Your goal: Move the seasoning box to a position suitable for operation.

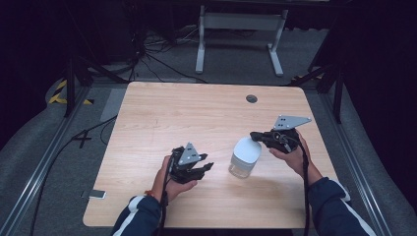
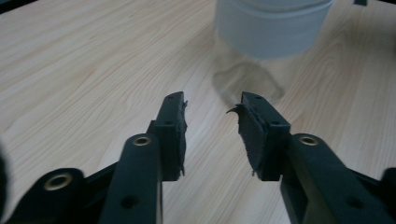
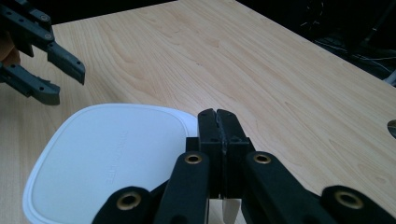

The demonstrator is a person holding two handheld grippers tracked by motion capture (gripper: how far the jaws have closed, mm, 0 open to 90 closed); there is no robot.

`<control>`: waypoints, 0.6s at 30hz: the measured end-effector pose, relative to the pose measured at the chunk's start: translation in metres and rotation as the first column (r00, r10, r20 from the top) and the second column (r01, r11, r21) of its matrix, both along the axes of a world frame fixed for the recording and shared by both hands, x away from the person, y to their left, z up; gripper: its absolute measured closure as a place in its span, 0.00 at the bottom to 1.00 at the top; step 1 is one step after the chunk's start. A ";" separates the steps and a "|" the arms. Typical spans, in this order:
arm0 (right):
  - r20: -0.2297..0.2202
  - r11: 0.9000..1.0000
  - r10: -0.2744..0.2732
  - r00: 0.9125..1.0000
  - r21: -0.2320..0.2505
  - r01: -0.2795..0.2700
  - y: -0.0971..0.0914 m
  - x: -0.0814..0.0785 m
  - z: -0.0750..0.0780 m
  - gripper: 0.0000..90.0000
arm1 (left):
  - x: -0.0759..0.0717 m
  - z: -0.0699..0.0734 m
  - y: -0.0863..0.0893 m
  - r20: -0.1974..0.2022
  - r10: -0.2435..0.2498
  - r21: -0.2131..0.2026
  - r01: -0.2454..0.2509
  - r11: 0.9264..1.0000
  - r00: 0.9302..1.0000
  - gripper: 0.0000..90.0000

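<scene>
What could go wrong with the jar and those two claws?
The right gripper is shut, its tips at the edge of the jar's white lid. Pushing sideways there might slide or tip the clear jar on the smooth table. The left gripper is open with nothing between its pads, apart from the jar, so nothing steadies it. Its pads look frayed and might slip.
</scene>
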State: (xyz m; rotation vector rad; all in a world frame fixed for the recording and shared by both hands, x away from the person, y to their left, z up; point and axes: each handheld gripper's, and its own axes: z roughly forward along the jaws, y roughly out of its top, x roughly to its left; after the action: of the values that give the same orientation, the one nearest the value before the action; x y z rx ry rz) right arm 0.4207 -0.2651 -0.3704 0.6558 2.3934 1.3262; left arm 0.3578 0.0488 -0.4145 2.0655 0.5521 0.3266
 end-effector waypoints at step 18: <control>0.022 0.999 -0.025 0.999 -0.032 0.026 -0.001 0.001 -0.003 1.00 | 0.012 0.016 -0.039 0.019 -0.056 -0.028 0.056 0.998 0.998 0.90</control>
State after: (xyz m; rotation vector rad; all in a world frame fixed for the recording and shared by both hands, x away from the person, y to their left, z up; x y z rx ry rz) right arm 0.4220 -0.2663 -0.3737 0.6577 2.3763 1.2757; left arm 0.3696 0.0094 -0.3984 2.0442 0.4841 0.3026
